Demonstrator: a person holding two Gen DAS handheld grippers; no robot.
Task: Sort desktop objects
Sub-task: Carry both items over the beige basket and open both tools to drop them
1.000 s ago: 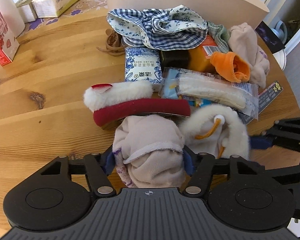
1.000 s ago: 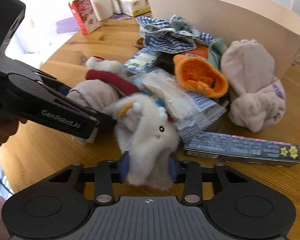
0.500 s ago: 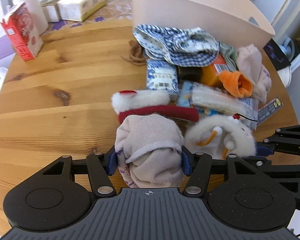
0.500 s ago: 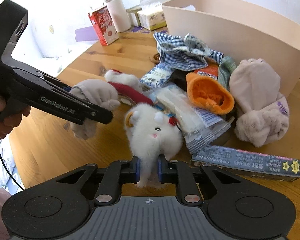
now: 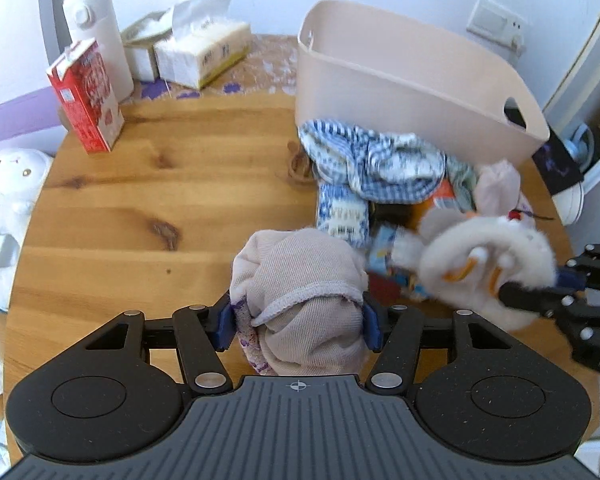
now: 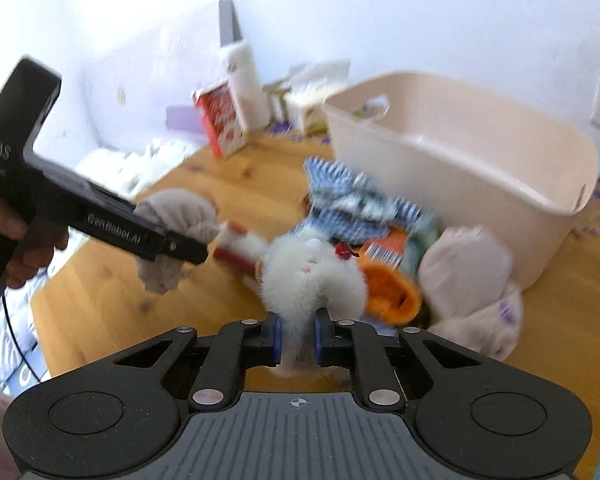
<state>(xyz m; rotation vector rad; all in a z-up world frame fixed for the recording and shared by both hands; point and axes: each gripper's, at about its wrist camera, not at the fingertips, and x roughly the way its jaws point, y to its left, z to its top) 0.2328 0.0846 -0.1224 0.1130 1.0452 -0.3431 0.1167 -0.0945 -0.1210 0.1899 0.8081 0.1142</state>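
My left gripper [image 5: 298,320] is shut on a rolled beige sock bundle [image 5: 300,280], held above the round wooden table [image 5: 140,208]. To its right, my right gripper [image 6: 298,336] is shut tight on the lower end of a fluffy white plush toy [image 6: 312,276], which hangs clear of the pile. The right wrist view shows the left gripper [image 6: 180,246] with the beige bundle [image 6: 180,212] at the left. Behind the pile stands a beige plastic basket [image 5: 400,92] whose inside looks bare. The pile holds a blue checked cloth [image 5: 376,160], an orange item [image 6: 392,292] and a second beige bundle [image 6: 468,276].
A red carton [image 5: 86,96], a white flask [image 5: 96,28] and tissue packs [image 5: 204,52] stand at the table's far left. A white plush [image 5: 8,184] lies off the table's left edge. A red and white fluffy item [image 6: 240,248] lies under the lifted toy.
Both grippers have risen with their loads. The right jaws closed tighter on the white plush and lifted it off the table. The basket's rim and the wall have come into view.
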